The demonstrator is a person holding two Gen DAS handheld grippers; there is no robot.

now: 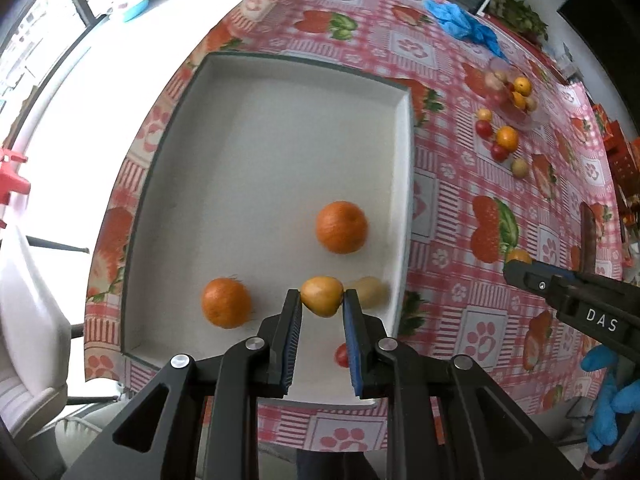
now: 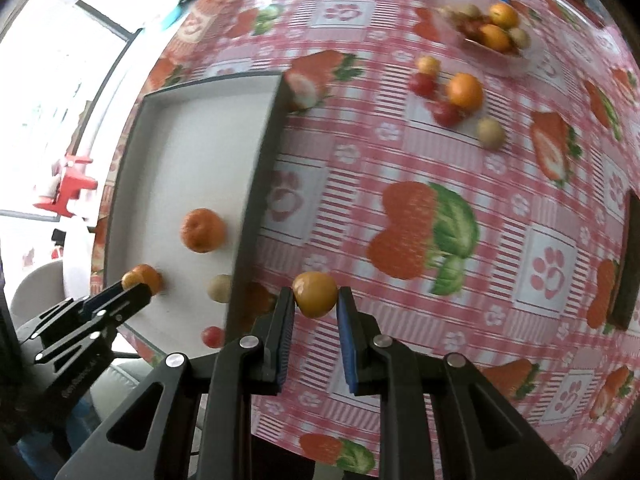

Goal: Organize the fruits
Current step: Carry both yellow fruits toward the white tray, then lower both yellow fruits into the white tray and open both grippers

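Note:
My left gripper (image 1: 322, 298) is shut on a yellow loquat (image 1: 321, 295) and holds it over the near end of the white tray (image 1: 248, 120). In the tray lie two oranges (image 1: 341, 227) (image 1: 226, 302), a pale longan (image 1: 370, 291) and a red cherry tomato (image 1: 341, 355). My right gripper (image 2: 316, 298) is shut on a small yellow-orange fruit (image 2: 315, 293) above the tablecloth, just right of the tray (image 2: 168, 152). It also shows at the right of the left wrist view (image 1: 520, 264). Loose fruits (image 2: 464, 92) lie on the cloth beyond.
A clear plastic bowl (image 2: 496, 36) with several fruits stands at the far right of the pink strawberry-print tablecloth (image 2: 400, 152). Blue plastic gloves (image 1: 460, 20) lie at the far edge. A dark object (image 2: 628, 260) stands at the right. A red stool (image 2: 70, 188) stands beyond the table's left edge.

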